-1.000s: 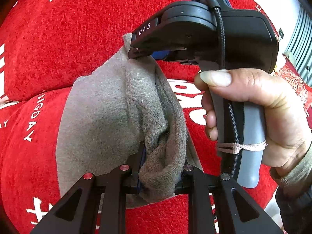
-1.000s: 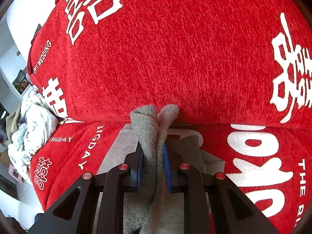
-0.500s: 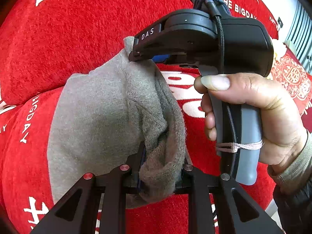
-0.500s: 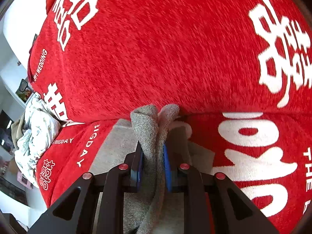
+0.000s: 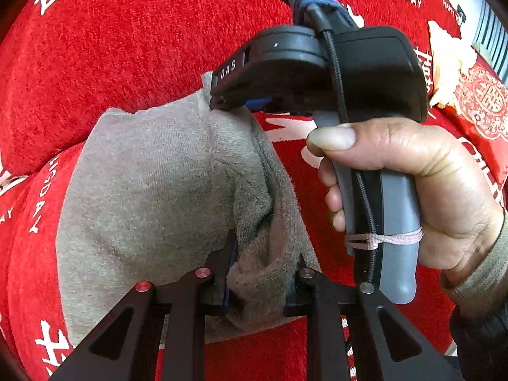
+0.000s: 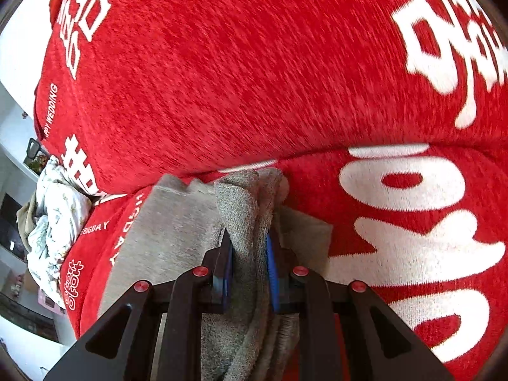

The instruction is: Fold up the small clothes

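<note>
A small grey-beige knitted garment (image 5: 152, 197) was spread over the red plush sofa cushion with white lettering (image 5: 111, 47), its right edge lifted off the cushion. Nearest the garment's lower right edge, the left gripper (image 5: 262, 270) was closed on a bunched roll of the knit. At the garment's upper right corner, the right gripper (image 5: 235, 101) was clamped on a gathered peak of the same cloth, its handle held in the person's right hand (image 5: 428, 197).

The fold was judged to be under way: the pinched edge would best be carried across the garment evenly, both grips kept level and taut so the layer was laid flat without dragging the part that rested on the cushion.

In the right wrist view the cushion was smeared by blur. The garment's far left edge was cut off there by a crumpled white floral cloth (image 6: 54, 216) and the frame, and what kind of garment it was could not be told
</note>
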`<state>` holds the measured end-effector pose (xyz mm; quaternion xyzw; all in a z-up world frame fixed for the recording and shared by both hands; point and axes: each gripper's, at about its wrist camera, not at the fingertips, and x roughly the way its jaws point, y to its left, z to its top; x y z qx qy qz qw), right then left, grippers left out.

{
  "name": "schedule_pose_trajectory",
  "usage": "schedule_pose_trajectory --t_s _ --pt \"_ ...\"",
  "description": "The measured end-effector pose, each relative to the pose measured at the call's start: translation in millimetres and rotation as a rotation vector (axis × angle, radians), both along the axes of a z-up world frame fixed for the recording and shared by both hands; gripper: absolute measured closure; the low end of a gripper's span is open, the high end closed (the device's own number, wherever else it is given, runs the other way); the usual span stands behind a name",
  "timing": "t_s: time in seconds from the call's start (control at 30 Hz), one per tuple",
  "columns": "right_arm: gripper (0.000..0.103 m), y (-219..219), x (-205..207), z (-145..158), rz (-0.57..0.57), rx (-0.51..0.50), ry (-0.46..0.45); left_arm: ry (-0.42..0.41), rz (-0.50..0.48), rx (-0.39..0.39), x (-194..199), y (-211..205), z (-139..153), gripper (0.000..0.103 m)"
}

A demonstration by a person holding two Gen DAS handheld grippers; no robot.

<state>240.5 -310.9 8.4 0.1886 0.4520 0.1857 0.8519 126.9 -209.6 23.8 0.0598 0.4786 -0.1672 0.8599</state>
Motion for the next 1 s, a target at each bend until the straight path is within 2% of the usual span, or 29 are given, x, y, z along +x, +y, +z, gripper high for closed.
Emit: schedule_pose_trajectory --t_s 0.13,0.2,0.23,0.27,0.3,0.33,0.37,0.43,0.53,0.63,0.7,0.8,0.87,0.93,1.0 --pt "0.079 -2.5 -1.2 -8.7 -0.023 -0.024 0.007 -0.011 -0.016 0.028 -0.7 -6.8 -4.0 0.081" --pt "0.07 -1.5 -3.8 -6.5 -0.035 -0.085 -0.012 -0.023 -0.027 0.057 -2.7 -10.8 -4.9 0.079" --pt "0.063 -1.8 -5.0 -4.8 -0.041 -0.108 -0.017 -0.022 -0.036 0.066 -2.9 -12.3 -5.4 0.068" --pt "0.048 -3.4 -6.8 -2.2 -0.058 -0.134 -0.017 -0.018 -0.048 0.067 -5.1 -14.5 -4.3 0.061" --pt "0.038 -6.7 -9.7 2.0 -0.076 -0.141 -0.022 -0.008 -0.062 0.058 -6.7 -16.2 -3.2 0.042" --pt "0.036 -10.9 -13.3 7.6 -0.09 -0.13 -0.03 0.005 -0.074 0.04 -7.7 -16.7 -2.7 0.021" --pt "0.034 -14.6 -14.9 11.9 -0.096 -0.124 -0.036 0.007 -0.072 0.031 -9.4 -15.8 -1.0 0.017" --pt "0.032 -21.6 -23.7 27.4 -0.114 -0.108 -0.065 -0.01 -0.062 0.021 -14.0 -11.2 5.2 0.016" --pt "0.03 -25.2 -31.6 45.0 -0.109 -0.063 -0.089 0.013 -0.071 -0.028 -18.1 1.4 15.2 0.016" --pt "0.03 -17.3 -36.2 62.2 -0.06 0.001 -0.119 0.002 -0.075 -0.04 -22.4 17.3 26.7 0.016" --pt "0.025 -4.4 -36.5 67.3 0.003 0.044 -0.121 -0.014 -0.084 -0.061 -25.2 33.1 34.7 0.016" --pt "0.023 14.1 -31.0 56.6 0.108 0.119 -0.073 -0.024 -0.041 -0.111 -16.7 62.2 42.0 0.016" --pt "0.023 19.9 -24.3 39.7 0.092 0.104 -0.026 -0.006 0.031 -0.14 -2.7 87.5 36.7 0.016" --pt "0.023 16.6 -13.5 7.5 0.033 0.015 0.087 0.06 0.112 -0.147 13.3 109.8 20.7 0.016" --pt "0.023 5.1 -15.7 -4.7 -0.052 -0.067 0.113 0.102 0.121 -0.13 19.5 119.7 6.1 0.016"
